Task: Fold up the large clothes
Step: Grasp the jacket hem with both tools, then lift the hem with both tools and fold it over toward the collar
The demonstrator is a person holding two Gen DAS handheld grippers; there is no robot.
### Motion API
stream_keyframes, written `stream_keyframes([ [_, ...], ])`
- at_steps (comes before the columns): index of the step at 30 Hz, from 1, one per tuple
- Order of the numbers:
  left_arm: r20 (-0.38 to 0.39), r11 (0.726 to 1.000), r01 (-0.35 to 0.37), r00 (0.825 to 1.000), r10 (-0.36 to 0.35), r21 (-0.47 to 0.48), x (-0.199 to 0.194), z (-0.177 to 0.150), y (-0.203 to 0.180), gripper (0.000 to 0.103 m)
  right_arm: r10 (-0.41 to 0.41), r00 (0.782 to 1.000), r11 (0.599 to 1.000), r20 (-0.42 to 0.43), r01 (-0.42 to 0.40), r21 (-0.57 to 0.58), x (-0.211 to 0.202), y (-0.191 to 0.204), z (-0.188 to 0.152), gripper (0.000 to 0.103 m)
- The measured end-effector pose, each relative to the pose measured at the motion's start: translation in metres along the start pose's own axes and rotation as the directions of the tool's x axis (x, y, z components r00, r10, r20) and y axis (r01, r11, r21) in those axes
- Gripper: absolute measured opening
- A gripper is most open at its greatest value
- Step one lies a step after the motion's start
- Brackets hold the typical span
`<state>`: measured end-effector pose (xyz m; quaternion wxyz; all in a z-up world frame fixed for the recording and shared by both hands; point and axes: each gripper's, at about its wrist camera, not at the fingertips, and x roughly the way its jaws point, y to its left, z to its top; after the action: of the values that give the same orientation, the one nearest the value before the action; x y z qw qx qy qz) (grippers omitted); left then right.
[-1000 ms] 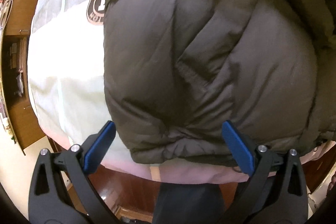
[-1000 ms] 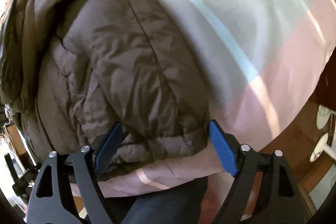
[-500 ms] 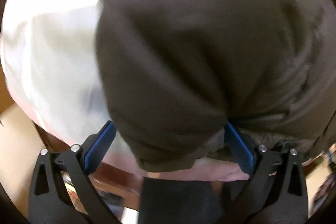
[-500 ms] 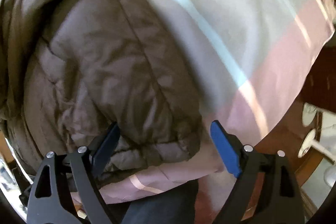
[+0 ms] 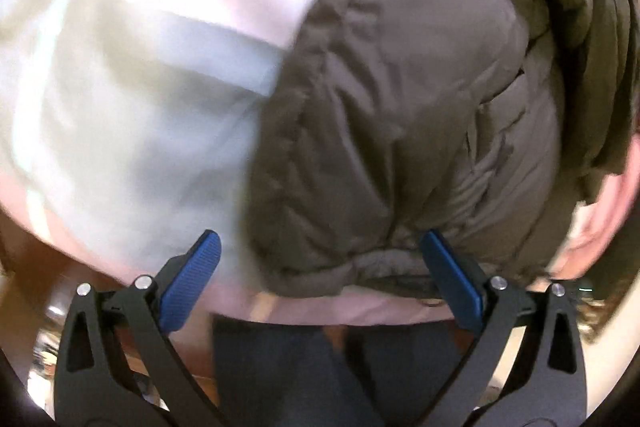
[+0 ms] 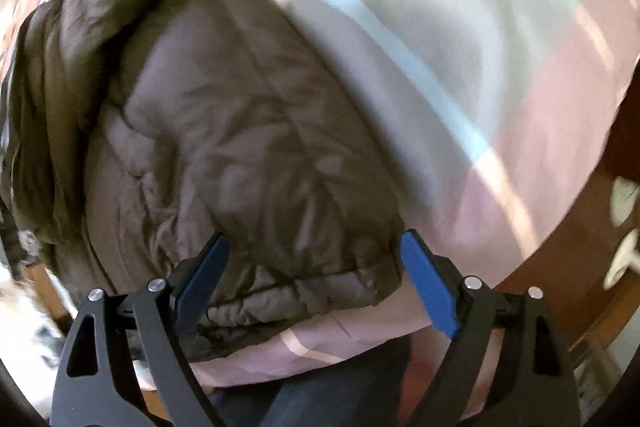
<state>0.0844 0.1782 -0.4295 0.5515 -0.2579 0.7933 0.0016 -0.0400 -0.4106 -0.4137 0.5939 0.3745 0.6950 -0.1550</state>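
A bed with a pastel sheet (image 5: 132, 115) in pale green, white and pink blocks is filling both views, with dark wooden floor showing past its near edge. A brown puffer jacket (image 6: 224, 147) is lying flat on the sheet, its gathered bottom hem sitting right at the near edge of the bed. The left gripper (image 5: 320, 267) is hanging over the hem's left corner with its jaws spread wide, one blue pad over the bare sheet and the other at the hem, clamped on nothing. The right gripper (image 6: 316, 275) is hovering over the hem's right corner, jaws also wide apart and straddling the padded edge without pressing it. The person's dark trouser legs (image 5: 288, 367) are standing just below the bed edge. Likely next is pinching both hem corners to fold upward. Risk: the shell looks slick and the filling thick, so a shallow bite could be catching only the top layer or slipping off; a deep bite could be grabbing the sheet too and dragging it along. The jacket is quilted, puffy, with stitched seams and a wrinkled elastic hem; the sheet looks thin and smooth. The left view is blurred, so fine contact is hard to tell.
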Motion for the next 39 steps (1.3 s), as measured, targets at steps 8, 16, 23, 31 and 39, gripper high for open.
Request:
stream_keyframes([
  [8,-0.117,0.995,0.087,0.989,-0.092,-0.047,0.044,-0.01,0.0,0.099,0.005,0.99,0.999,-0.14,-0.012,-0.045,0.018,-0.002,0.042,0.094],
  [16,-0.153,0.999,0.031,0.988,-0.029,0.01,0.071,-0.014,-0.014,0.101,-0.003,0.999,1.0,-0.047,0.002,-0.017,-0.007,-0.02,0.045,0.097],
  [23,-0.126,1.0,0.026,0.992,-0.027,-0.014,0.073,-0.012,-0.018,0.088,0.141,0.987,0.989,-0.079,-0.145,-0.038,0.004,-0.02,0.056,0.048],
  [31,-0.022,0.951,0.31,0.951,-0.309,0.007,0.005,-0.007,-0.031,0.018,0.504,0.863,0.864,0.035,-0.503,-0.029,-0.076,0.007,0.058,0.014],
  [39,0.247,0.817,0.537,0.779,-0.576,0.21,-0.142,0.055,-0.09,0.018,0.744,0.64,0.668,0.194,-0.721,-0.181,-0.178,0.109,0.133,0.013],
])
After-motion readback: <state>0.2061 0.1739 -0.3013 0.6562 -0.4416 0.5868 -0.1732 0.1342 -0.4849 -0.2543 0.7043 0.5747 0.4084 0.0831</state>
